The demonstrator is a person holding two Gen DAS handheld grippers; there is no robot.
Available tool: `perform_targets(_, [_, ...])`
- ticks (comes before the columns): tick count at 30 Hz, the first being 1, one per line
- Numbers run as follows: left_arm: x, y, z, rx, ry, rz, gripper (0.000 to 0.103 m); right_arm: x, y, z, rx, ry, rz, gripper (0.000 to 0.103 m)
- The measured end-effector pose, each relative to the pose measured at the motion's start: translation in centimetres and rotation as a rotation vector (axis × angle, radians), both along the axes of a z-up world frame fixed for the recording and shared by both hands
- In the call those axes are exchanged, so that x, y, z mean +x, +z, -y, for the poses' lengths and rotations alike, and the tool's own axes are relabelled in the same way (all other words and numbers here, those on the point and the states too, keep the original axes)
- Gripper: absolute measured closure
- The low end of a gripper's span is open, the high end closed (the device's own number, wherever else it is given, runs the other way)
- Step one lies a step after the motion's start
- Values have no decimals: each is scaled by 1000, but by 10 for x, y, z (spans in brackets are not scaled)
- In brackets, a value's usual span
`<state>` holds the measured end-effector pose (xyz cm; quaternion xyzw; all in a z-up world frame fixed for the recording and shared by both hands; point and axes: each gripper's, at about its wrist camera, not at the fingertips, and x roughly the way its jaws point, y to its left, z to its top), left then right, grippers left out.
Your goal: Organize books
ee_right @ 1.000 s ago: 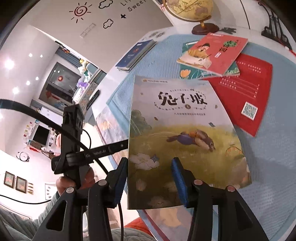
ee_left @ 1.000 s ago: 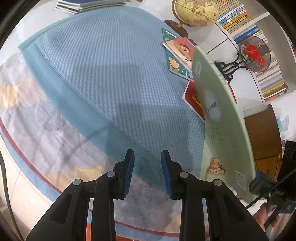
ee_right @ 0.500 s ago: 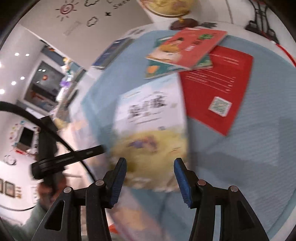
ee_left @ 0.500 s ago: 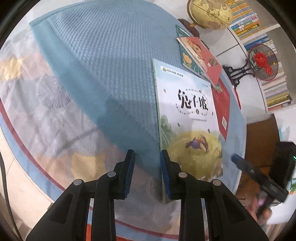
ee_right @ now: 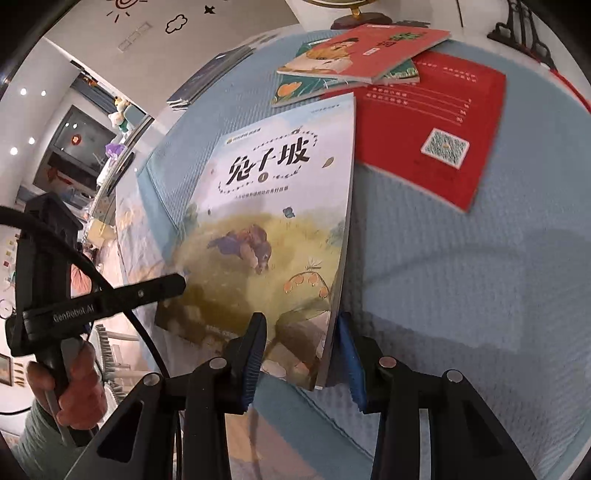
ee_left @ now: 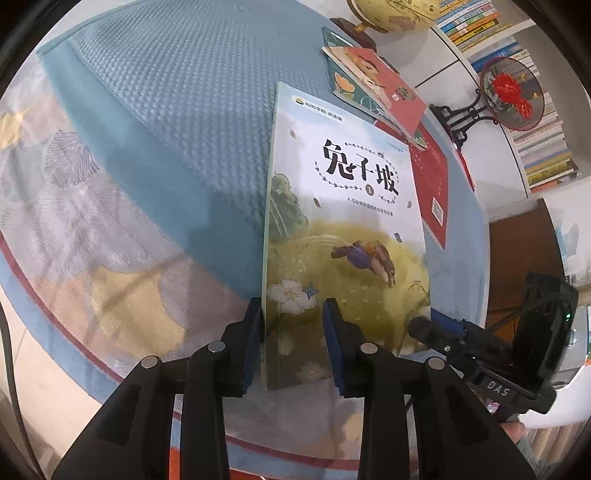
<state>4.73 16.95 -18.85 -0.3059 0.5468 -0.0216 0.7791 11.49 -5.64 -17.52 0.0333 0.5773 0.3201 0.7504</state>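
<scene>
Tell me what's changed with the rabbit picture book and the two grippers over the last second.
The rabbit picture book went from upright on its edge to tilted low over the blue mat. The left gripper now has the book's near-left corner between its jaws. The right gripper has come down with the book and its jaws are closing on the near-right corner. The red booklet, the overlapping picture books and the globe stayed put.

The rabbit-cover picture book point(ee_left: 343, 221) lies on the blue quilted mat point(ee_left: 184, 110), its near edge between both grippers' fingers. Behind it to the right, the red QR-code booklet point(ee_right: 436, 125) lies flat; two stacked picture books point(ee_right: 354, 55) overlap its far corner. The globe point(ee_left: 391, 14) stands behind them.
</scene>
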Motion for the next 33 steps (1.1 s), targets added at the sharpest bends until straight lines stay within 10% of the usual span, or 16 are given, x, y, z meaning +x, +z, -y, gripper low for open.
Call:
perform_targets(6, [-10,42,-5,-219,-26,181,75,2,-2,9,46,-21,-36,64])
perform_targets(12, [2,32,15,-14,-57,111,88,4,-4,17,101,-59,-73,64])
perform_targets(17, [7,2,30,-100,-31,59,95,3,-2,17,88,-62,-74,64])
perform_targets(23, [15,6,25,-391,13,100,95,14,5,22,118,-78,-149,55])
perform_targets(26, [21,8,18,-523,30,124,95,21,3,38,239,-129,-215,43])
perform_targets(33, [19,0,14,-665,50,101,95,37,-25,41,560,-199,-412,50])
